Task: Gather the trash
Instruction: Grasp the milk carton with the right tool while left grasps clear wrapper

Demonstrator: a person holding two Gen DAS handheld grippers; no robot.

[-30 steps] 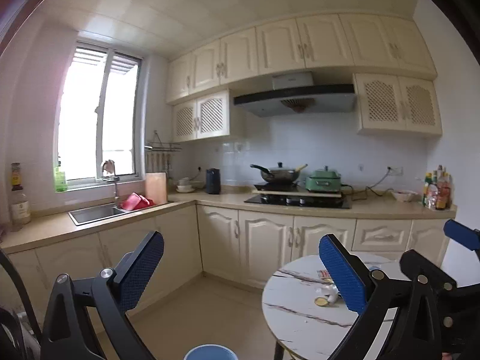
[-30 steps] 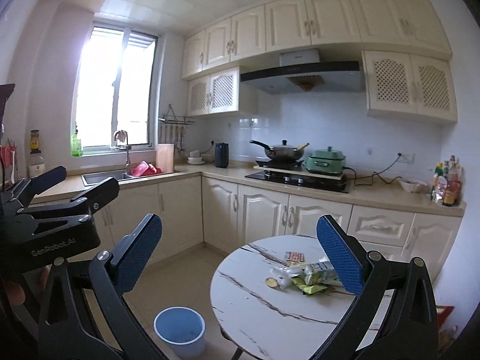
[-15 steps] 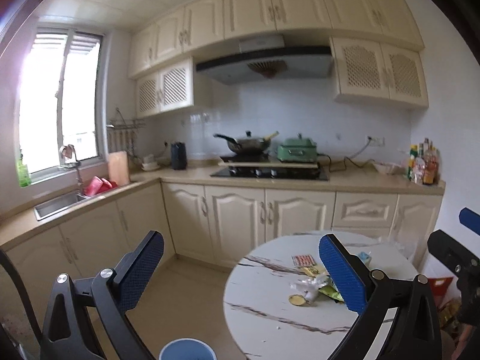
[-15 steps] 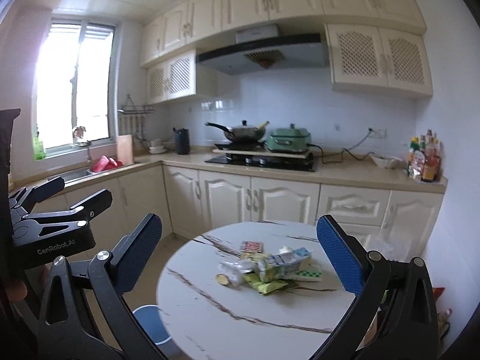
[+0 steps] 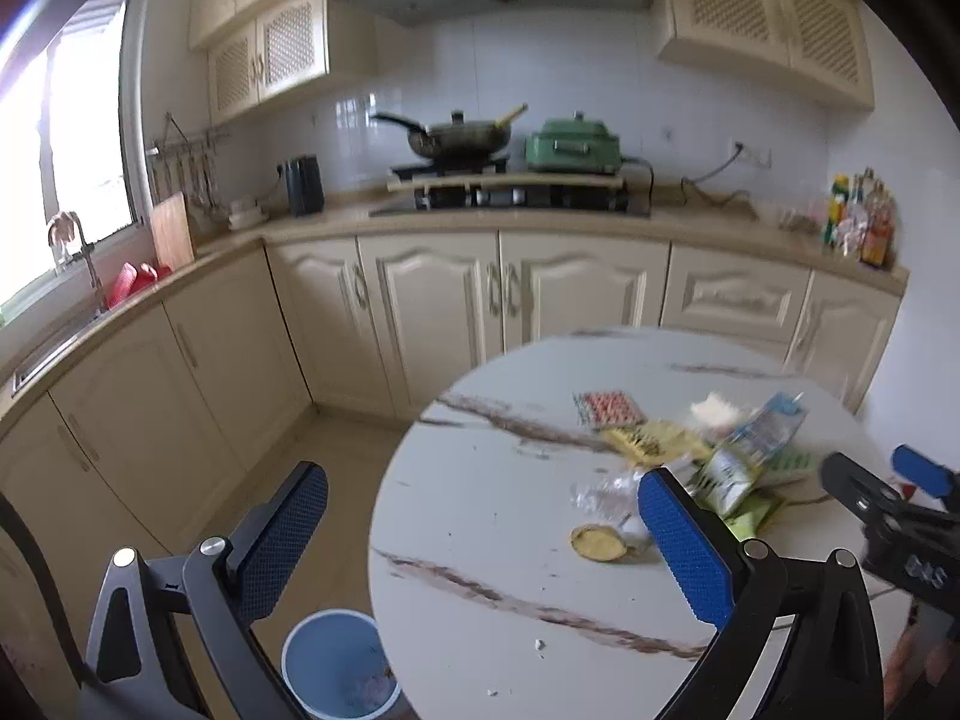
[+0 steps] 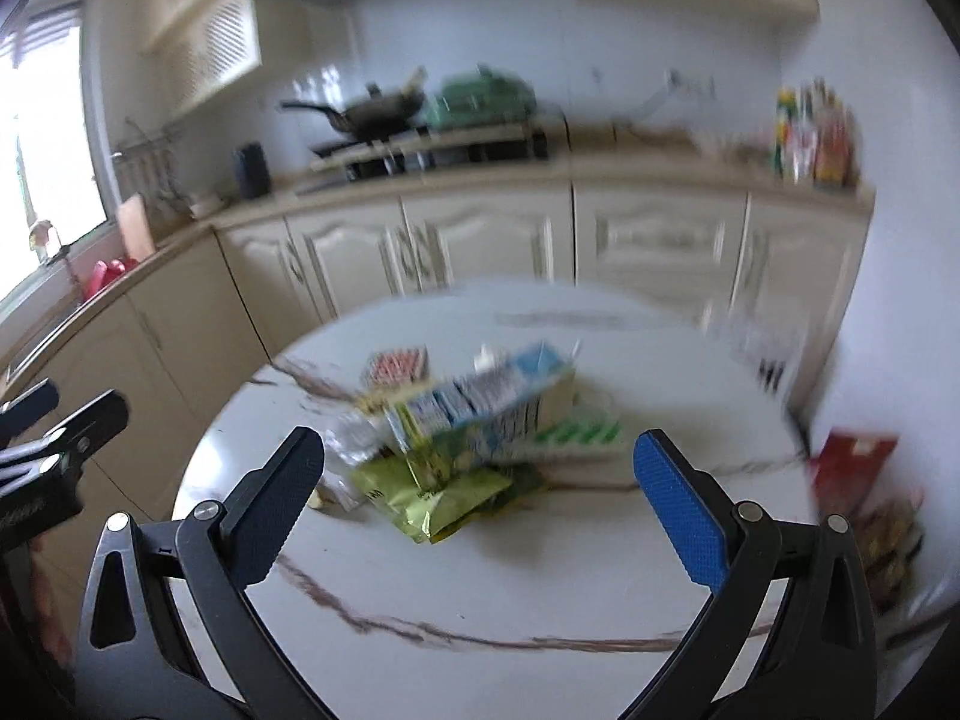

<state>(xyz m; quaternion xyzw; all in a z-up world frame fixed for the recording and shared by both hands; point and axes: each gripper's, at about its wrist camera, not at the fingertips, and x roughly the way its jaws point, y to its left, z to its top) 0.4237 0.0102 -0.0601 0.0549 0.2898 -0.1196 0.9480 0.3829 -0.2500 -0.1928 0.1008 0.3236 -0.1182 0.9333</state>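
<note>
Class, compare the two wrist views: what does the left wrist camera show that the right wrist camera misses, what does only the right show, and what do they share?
Only the left wrist view shows the blue bin on the floor beside the table, and a round yellow lid on the tabletop.

Only the right wrist view shows the red packaging off the table's right edge.

Both show the round marble table, the blue-and-white carton lying on the trash pile, the green wrapper, and the open left hand-held gripper and right hand-held gripper, neither holding anything.

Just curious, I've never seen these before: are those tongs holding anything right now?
No. Both the left tongs and the right tongs are open and empty; the trash pile lies untouched on the table.
</note>
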